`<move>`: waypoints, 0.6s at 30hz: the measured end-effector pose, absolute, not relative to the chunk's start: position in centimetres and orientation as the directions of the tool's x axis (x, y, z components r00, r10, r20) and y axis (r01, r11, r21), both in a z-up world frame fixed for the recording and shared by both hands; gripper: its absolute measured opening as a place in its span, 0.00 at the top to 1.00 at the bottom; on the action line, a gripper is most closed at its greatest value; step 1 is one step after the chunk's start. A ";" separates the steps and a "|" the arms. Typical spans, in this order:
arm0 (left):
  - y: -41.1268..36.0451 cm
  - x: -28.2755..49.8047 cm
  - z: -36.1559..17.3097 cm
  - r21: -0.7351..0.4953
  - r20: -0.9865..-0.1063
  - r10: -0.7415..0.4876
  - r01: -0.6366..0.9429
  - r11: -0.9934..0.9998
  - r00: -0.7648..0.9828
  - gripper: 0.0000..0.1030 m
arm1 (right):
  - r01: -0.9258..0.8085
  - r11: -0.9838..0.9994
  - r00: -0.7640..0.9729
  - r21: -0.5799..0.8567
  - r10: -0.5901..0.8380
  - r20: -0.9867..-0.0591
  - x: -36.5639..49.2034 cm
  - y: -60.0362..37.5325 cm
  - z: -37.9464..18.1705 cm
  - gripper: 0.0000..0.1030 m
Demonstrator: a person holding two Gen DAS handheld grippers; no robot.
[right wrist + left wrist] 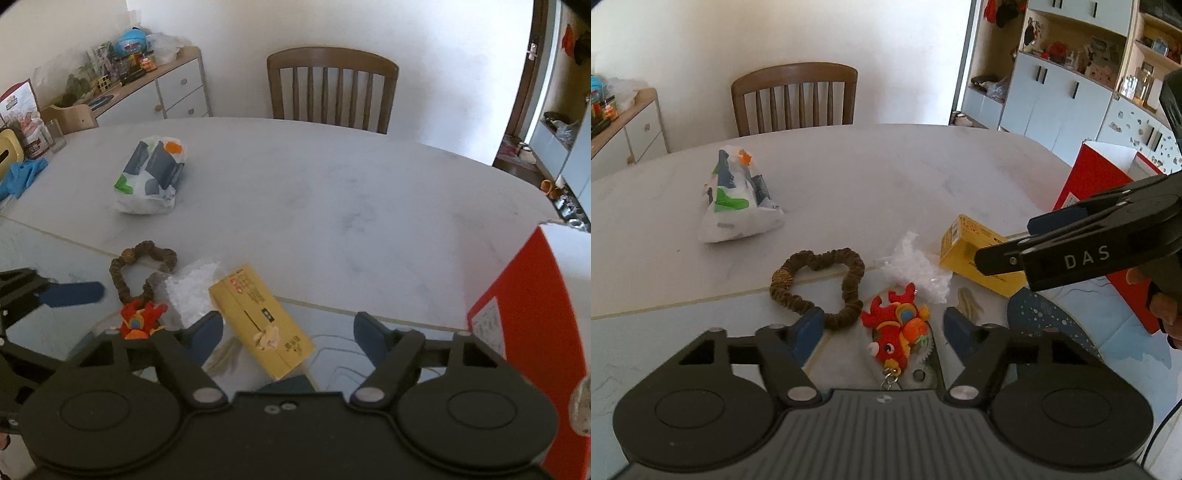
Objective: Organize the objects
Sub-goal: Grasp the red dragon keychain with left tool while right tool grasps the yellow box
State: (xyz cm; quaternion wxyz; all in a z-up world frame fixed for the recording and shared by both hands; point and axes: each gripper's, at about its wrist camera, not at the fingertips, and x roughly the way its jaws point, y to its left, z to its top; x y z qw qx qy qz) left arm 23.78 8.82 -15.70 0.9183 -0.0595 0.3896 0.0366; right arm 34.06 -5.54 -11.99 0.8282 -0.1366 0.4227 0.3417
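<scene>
Table (332, 192): pale marble top, wooden chair (332, 88) at the far side.

Left gripper (882, 328): jaws apart, pads touching nothing; red toy fish keychain (897, 334) lies on the table between them. Brown hair scrunchie (818, 284) just left of the toy, its near edge beside the left finger.

Right gripper (288, 336): jaws apart, gripping nothing; yellow box (262, 319) lies flat between them, nearer the left finger.

Crumpled clear plastic (918, 267) between the scrunchie and the box.

White printed bag (738, 199): far left, well apart.

Red box (528, 317): upright at the right edge.
</scene>
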 end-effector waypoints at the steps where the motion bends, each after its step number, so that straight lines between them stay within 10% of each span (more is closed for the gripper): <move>1: 8.8 23.9 -15.7 -0.082 -0.718 0.016 -0.107 0.991 0.696 0.36 | -0.687 0.724 0.406 0.061 0.452 -0.795 34.1 -5.4 -12.1 0.28; 18: 8.3 24.3 -16.0 -0.095 -0.720 -0.006 -0.089 0.992 0.694 0.62 | -0.718 0.695 0.390 0.043 0.453 -0.802 33.3 -4.5 -12.5 0.69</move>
